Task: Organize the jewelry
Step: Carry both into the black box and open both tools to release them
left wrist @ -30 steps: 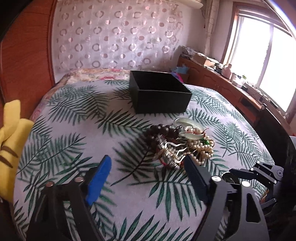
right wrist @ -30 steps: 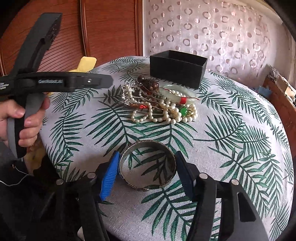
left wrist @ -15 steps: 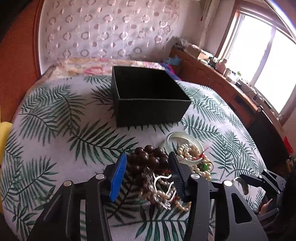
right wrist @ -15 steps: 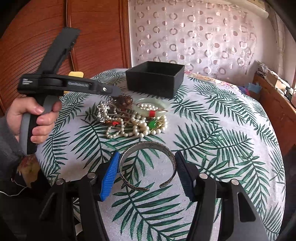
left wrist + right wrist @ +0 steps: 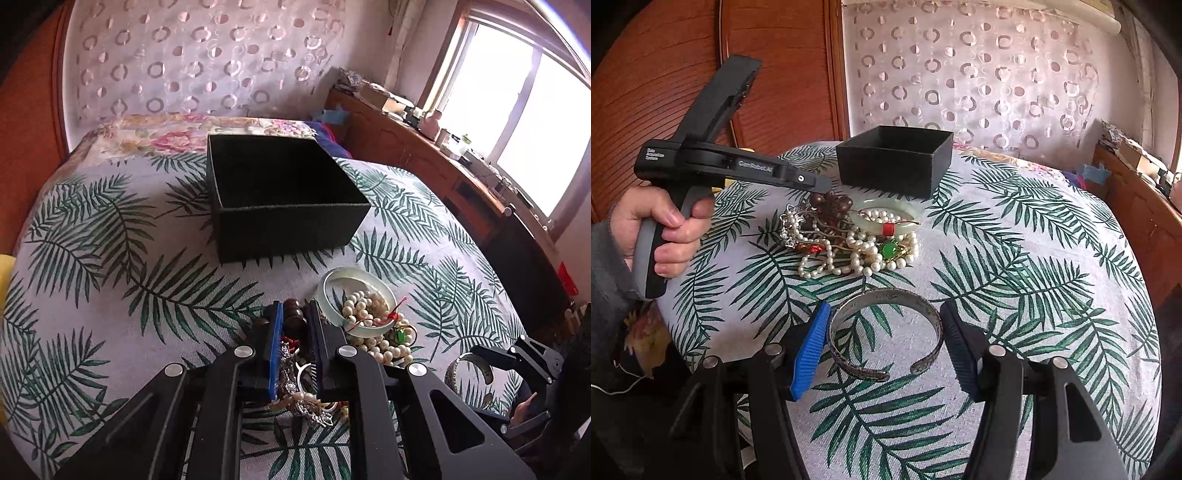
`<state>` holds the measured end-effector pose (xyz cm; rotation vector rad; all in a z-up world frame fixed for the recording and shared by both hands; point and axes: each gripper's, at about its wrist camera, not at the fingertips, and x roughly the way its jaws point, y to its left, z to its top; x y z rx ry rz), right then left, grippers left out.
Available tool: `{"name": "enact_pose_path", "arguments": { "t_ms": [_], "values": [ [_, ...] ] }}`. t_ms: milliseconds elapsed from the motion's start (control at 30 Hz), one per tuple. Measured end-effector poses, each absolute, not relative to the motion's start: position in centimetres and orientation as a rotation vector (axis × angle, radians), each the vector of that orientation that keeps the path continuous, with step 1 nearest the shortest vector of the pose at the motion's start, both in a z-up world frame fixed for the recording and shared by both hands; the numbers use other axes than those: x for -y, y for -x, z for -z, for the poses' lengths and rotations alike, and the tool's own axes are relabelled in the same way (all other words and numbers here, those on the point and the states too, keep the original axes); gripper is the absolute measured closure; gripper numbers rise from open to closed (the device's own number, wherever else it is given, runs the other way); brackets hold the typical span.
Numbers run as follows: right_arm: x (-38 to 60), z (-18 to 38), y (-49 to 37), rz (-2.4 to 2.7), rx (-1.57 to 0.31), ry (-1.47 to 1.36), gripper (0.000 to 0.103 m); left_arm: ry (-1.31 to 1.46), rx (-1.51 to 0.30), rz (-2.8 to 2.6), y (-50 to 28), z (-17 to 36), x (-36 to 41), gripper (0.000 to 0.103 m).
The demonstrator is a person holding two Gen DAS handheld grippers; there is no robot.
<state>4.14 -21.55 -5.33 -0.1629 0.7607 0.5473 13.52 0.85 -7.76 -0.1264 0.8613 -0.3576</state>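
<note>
A pile of jewelry lies on the palm-leaf tablecloth: dark wooden beads (image 5: 831, 205), pearl strands (image 5: 864, 254), a pale jade bangle (image 5: 882, 221) and silver pieces. My left gripper (image 5: 294, 317) is shut on the dark wooden bead bracelet (image 5: 293, 316) at the pile's near edge; it also shows in the right wrist view (image 5: 822, 190). My right gripper (image 5: 884, 332) is open around a silver cuff bangle (image 5: 884, 332) lying flat on the cloth. An open black box (image 5: 284, 195) stands behind the pile, also in the right wrist view (image 5: 895, 162).
The table is round and drops off at all sides (image 5: 1137, 295). A wooden cabinet (image 5: 461, 184) with clutter runs under the window at the right. A yellow object (image 5: 5, 280) sits at the left edge. Wooden panels stand behind.
My left gripper moved forward into the pile and closed on the wooden beads. My right gripper stayed open around the silver cuff, shifting little.
</note>
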Motion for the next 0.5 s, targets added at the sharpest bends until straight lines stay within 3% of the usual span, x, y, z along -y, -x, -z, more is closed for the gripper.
{"name": "enact_pose_path", "arguments": {
  "t_ms": [500],
  "values": [
    [21.8, 2.9, -5.1, -0.54, -0.701, 0.165, 0.04, 0.106, -0.709, 0.391, -12.8, 1.0, -0.5, 0.091]
  ]
}}
